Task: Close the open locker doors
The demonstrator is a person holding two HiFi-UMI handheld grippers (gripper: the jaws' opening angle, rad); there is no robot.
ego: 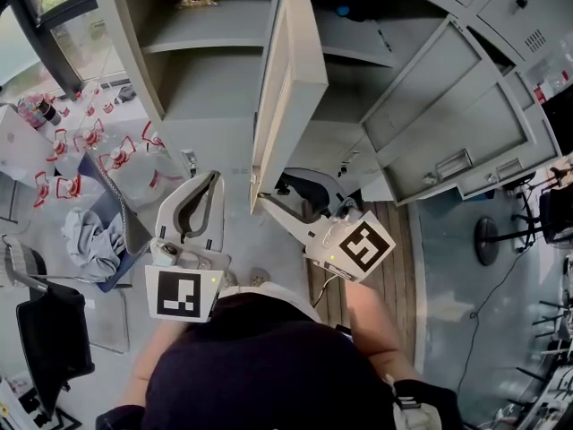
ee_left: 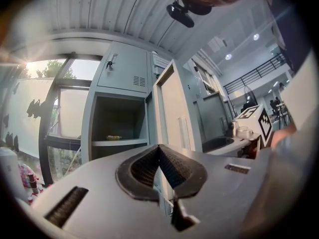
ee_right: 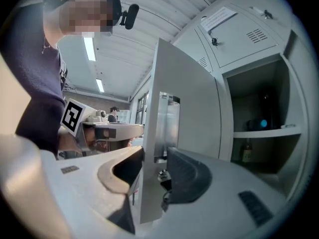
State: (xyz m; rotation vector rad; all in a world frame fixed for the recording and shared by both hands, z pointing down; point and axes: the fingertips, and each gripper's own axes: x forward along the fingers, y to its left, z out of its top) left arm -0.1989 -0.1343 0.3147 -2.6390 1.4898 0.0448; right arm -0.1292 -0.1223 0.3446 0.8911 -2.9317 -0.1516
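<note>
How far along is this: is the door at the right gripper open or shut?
Open. The locker door stands swung out from the lockers, its edge clamped between the jaws of the right gripper.

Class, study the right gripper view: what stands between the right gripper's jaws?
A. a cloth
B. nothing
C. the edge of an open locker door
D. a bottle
C: the edge of the open locker door sits between the jaws of the right gripper, one pad against each face.

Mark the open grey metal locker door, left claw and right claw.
open grey metal locker door (ee_right: 197,113), right gripper view, flat panel.
left claw (ee_left: 159,151), left gripper view, meeting tips.
right claw (ee_right: 153,171), right gripper view, between tips.
</note>
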